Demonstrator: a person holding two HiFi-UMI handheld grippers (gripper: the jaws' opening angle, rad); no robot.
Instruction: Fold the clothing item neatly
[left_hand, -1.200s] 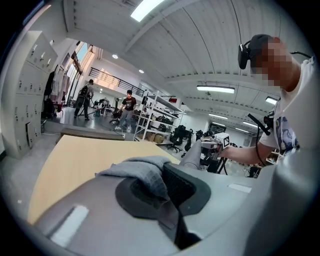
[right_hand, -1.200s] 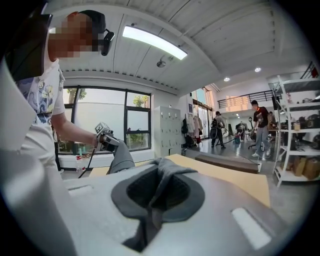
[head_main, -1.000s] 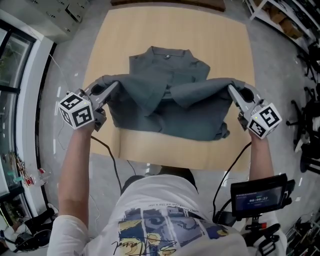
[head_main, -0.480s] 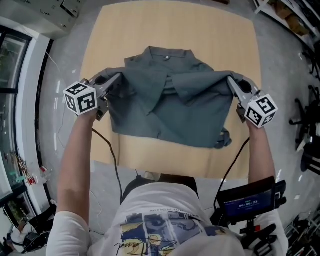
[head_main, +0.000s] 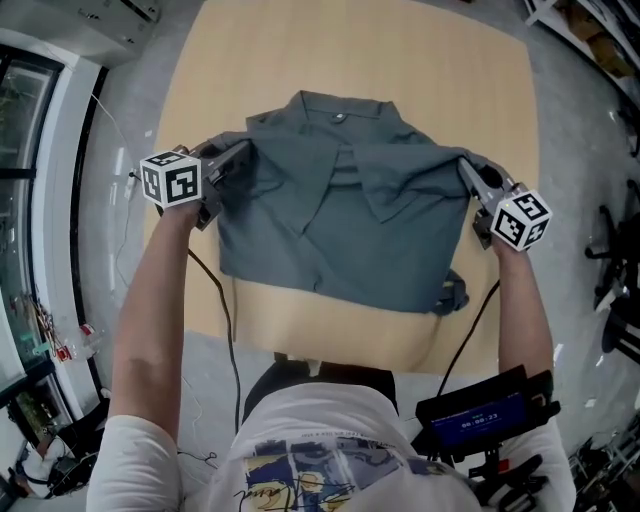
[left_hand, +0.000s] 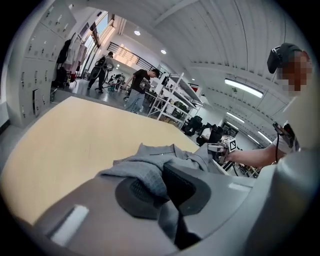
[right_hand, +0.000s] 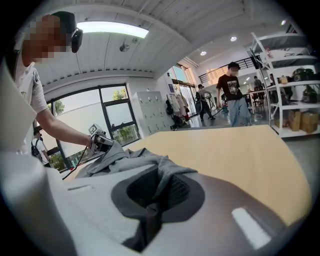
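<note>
A grey shirt (head_main: 340, 230) lies on the pale wooden bench (head_main: 350, 60), its collar (head_main: 340, 108) at the far end with a small button showing. Both side portions are drawn in over the front, and their edges meet in a V below the collar. The hem runs roughly level at the near end, and a small bunch of cloth sticks out past its right corner.

The left gripper (head_main: 238, 152) has its jaws closed on a fold of the shirt's left side. The right gripper (head_main: 466, 168) has its jaws closed on a fold of the right side. Both forearms reach forward. The grippers stand at either side of the shirt at chest height, pointing inward toward each other and tilted down.

Bare wood lies beyond the collar, and a narrow strip lies between the hem and the bench's near edge. Each gripper is close to its own side edge of the bench, with grey floor (head_main: 120, 60) beyond.
</note>
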